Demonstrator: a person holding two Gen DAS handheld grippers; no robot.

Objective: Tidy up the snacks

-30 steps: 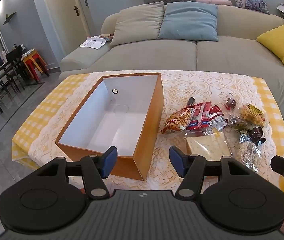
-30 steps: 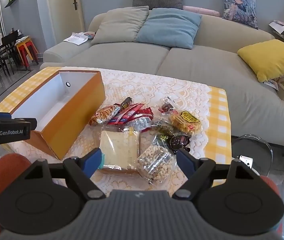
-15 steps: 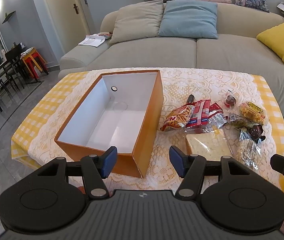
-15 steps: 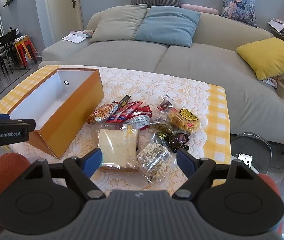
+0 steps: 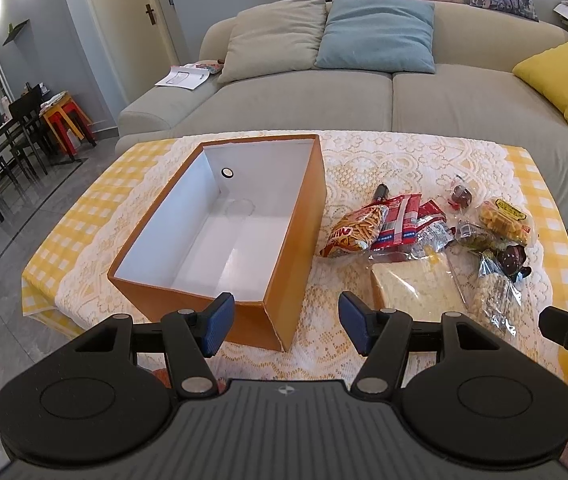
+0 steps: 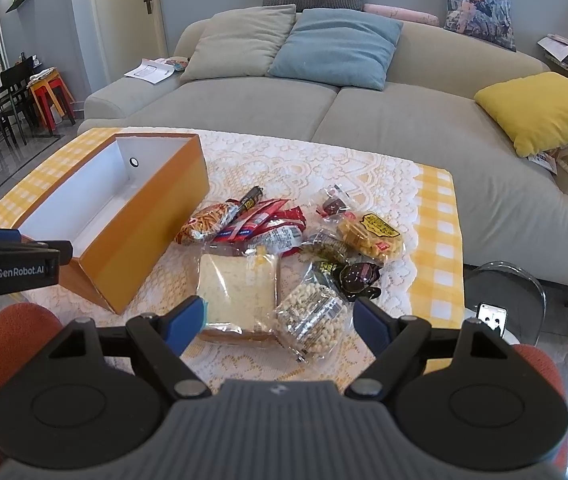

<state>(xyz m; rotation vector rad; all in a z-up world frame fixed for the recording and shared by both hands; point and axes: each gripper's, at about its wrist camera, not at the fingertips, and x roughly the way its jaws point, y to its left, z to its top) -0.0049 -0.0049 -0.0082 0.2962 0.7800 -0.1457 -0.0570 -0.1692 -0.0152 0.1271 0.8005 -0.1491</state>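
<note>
An open orange box [image 5: 295, 248] with a white inside stands empty on the table's left half; it also shows in the right wrist view [image 6: 144, 236]. A pile of snack packets lies to its right: a wrapped bread slice [image 6: 238, 292], a bag of small white puffs [image 6: 309, 316], a striped crisps bag [image 5: 357, 230], red packets [image 6: 268, 226], a yellow snack bag [image 6: 371, 232] and dark sweets [image 6: 357, 276]. My left gripper [image 5: 285, 326] is open and empty above the box's near right corner. My right gripper [image 6: 280, 322] is open and empty just above the bread and puffs.
The table carries a lace cloth over yellow check [image 6: 437, 240]. A grey sofa [image 6: 323, 108] with cushions stands behind it. A clear chair with a phone [image 6: 491, 316] is at the right. Dining chairs and red stools [image 5: 64, 120] stand far left.
Both grippers have drawn back a little and lowered, so the table sits slightly farther off. Both stay open. The snacks and the box have not moved.
</note>
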